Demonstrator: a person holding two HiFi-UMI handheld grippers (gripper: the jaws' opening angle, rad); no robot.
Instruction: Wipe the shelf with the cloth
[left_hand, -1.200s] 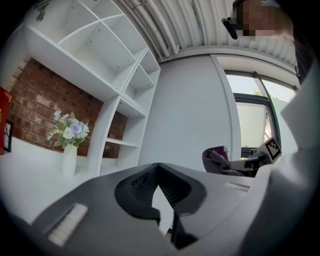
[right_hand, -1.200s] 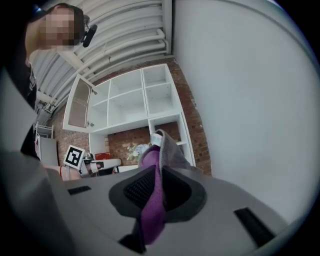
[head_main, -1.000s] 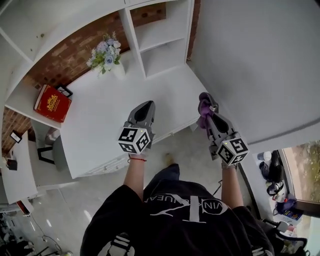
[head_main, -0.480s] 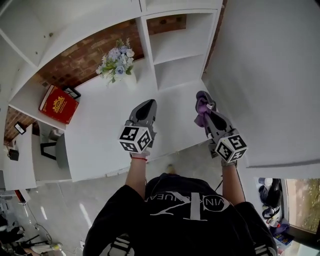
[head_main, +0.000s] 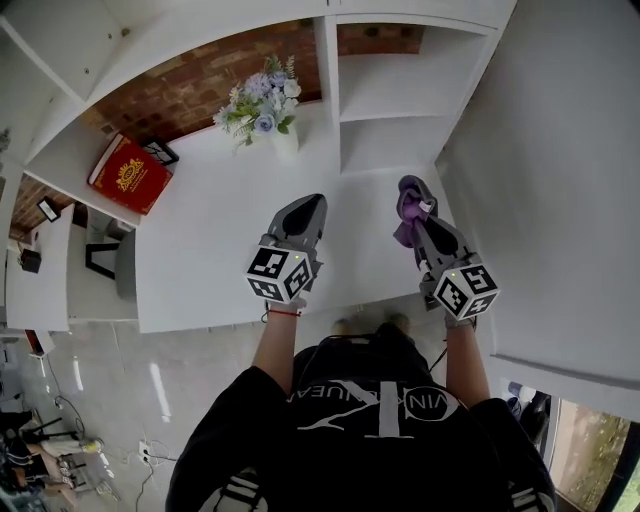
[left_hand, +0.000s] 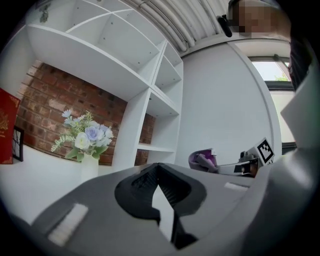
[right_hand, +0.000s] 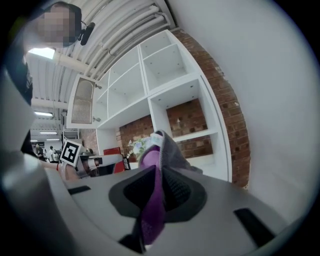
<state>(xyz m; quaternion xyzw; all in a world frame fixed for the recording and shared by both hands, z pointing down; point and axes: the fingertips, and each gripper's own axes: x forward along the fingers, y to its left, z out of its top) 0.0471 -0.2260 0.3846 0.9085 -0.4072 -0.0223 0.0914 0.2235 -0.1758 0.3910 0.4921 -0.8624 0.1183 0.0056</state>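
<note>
Overhead, a person in a black shirt (head_main: 370, 430) stands at a white desk (head_main: 200, 255), a gripper in each hand. The shirt's pale lettering cannot be read from this angle, and the gold print on the red book (head_main: 128, 176) at the desk's far left corner is too small to read. The right gripper (head_main: 418, 214) has its jaws pinched on a purple-and-grey cloth (head_main: 407, 205). In the right gripper view, the cloth (right_hand: 161, 146) runs down through the gripper's (right_hand: 157, 172) closed jaws and bunches up above their tips. It hangs over the desk's right end, near the lowest open compartment of the white shelf unit (head_main: 400, 78). The left gripper (head_main: 308, 204) hovers alongside, jaws pressed together on nothing (left_hand: 157, 168). A vase of pale flowers (head_main: 266, 102) stands against the brick wall.
</note>
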